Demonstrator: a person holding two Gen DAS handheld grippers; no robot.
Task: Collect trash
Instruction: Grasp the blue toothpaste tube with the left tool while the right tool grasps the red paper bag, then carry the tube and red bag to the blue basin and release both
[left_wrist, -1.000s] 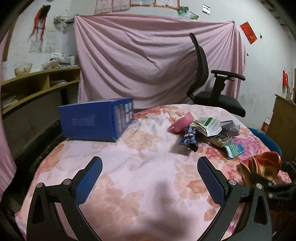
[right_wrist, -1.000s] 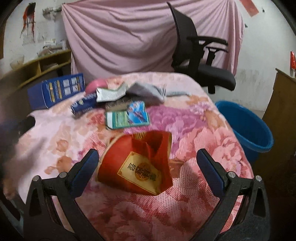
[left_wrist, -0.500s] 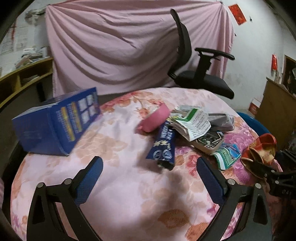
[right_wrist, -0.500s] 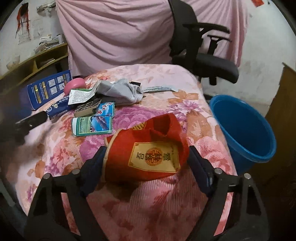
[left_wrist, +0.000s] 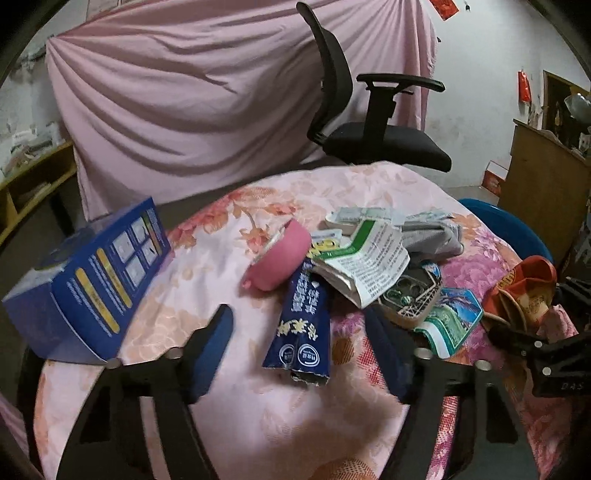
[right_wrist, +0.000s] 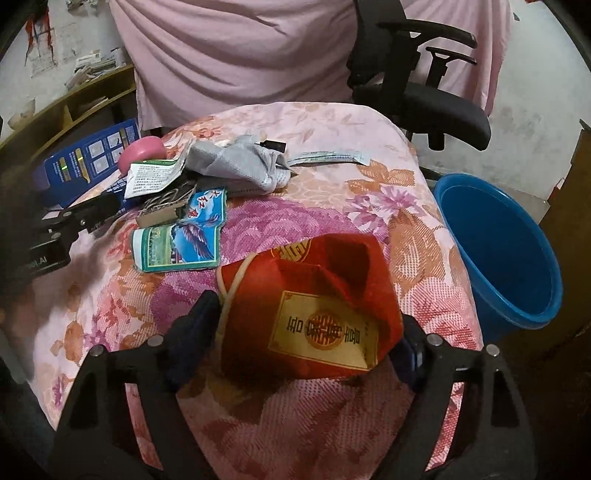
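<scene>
A pile of trash lies on the flowered tablecloth (left_wrist: 229, 406). My left gripper (left_wrist: 299, 339) is closing, with a dark blue wrapper (left_wrist: 304, 325) lying between its fingers; the pads stand apart from it on both sides. Behind the wrapper are a pink lid (left_wrist: 280, 258), a white-and-green paper packet (left_wrist: 369, 258) and a blue-green cigarette pack (left_wrist: 450, 317). My right gripper (right_wrist: 301, 339) is shut on a red paper bag (right_wrist: 314, 295) with a gold label, at the table's right edge. The same red paper bag (left_wrist: 524, 288) shows at the far right of the left wrist view.
A blue bucket (right_wrist: 498, 251) stands on the floor just right of the table. A large blue box (left_wrist: 92, 280) lies on the table's left side, and a grey cloth (right_wrist: 240, 166) at the back of the pile. A black office chair (left_wrist: 380, 140) stands behind the table.
My left gripper moved in toward the pile and its jaws narrowed around the dark blue wrapper. My right gripper closed in on the red paper bag and pressed it.
</scene>
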